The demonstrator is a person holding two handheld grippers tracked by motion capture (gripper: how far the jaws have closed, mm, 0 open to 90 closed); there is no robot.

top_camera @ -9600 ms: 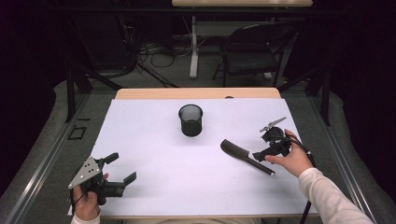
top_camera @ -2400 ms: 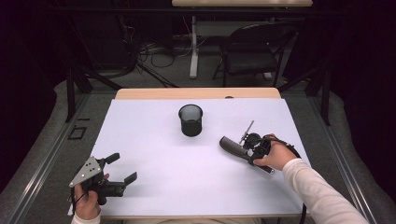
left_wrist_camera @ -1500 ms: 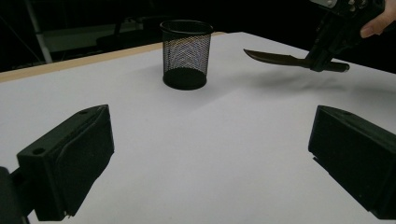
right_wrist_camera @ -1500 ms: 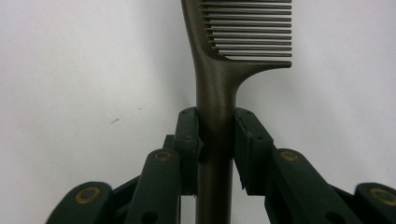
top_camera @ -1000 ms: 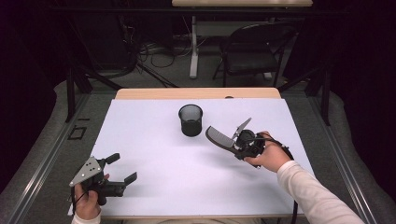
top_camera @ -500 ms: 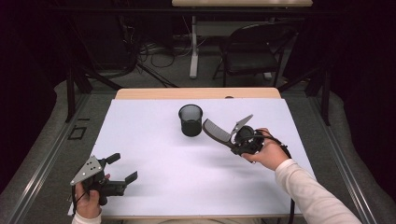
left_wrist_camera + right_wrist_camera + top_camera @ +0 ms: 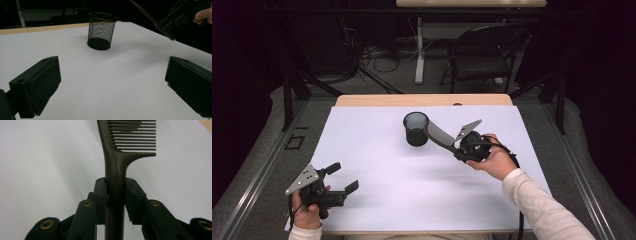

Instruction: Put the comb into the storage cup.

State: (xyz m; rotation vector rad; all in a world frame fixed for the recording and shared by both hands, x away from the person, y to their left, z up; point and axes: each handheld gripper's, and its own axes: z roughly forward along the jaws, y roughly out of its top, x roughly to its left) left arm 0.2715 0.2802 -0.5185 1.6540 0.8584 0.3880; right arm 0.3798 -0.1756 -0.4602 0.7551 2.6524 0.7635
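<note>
The comb [image 7: 438, 135] was clamped by its handle between the jaws of the right gripper [image 7: 460, 148], held off the tabletop [image 7: 377, 150] and slanting up-left, its toothed end over the rim of the cup [image 7: 416, 128]. A couple of seconds earlier it had lain flat on the paper well to the cup's right; since then it had been picked up and carried across, so the grasp and lift look done and what remained was probably tipping it into the cup. The right hand [image 7: 494, 162] reached in from the lower right, wrist angled so the gripper pointed toward the cup. In the right gripper view the pads pressed both sides of the handle [image 7: 115, 187]. The left gripper [image 7: 337, 181] rested near the front left edge, jaws apart and holding nothing, unmoved throughout.
</note>
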